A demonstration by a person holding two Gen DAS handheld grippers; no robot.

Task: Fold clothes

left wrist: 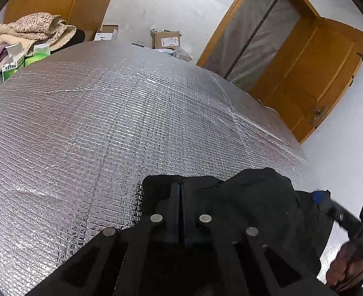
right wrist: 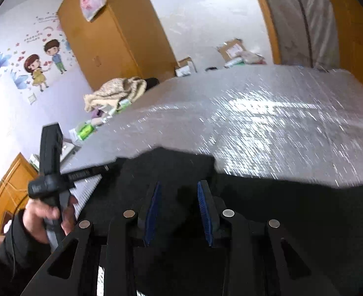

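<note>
One quilted silver foil sheet [left wrist: 107,123] covers the tabletop; orange wooden doors [left wrist: 317,74] behind. Black garment [left wrist: 255,192] lies at the near edge. Left gripper [left wrist: 180,187] closed, whether on the cloth is unclear; right gripper [right wrist: 179,197] spread above it.

The garment [left wrist: 243,197] lies on the foil sheet [left wrist: 107,123] directly under and ahead of the left gripper [left wrist: 180,187]. Far ahead to its left sits a clothes pile [left wrist: 31,32]; boxes [left wrist: 166,39] stand beyond the sheet's far edge.
</note>
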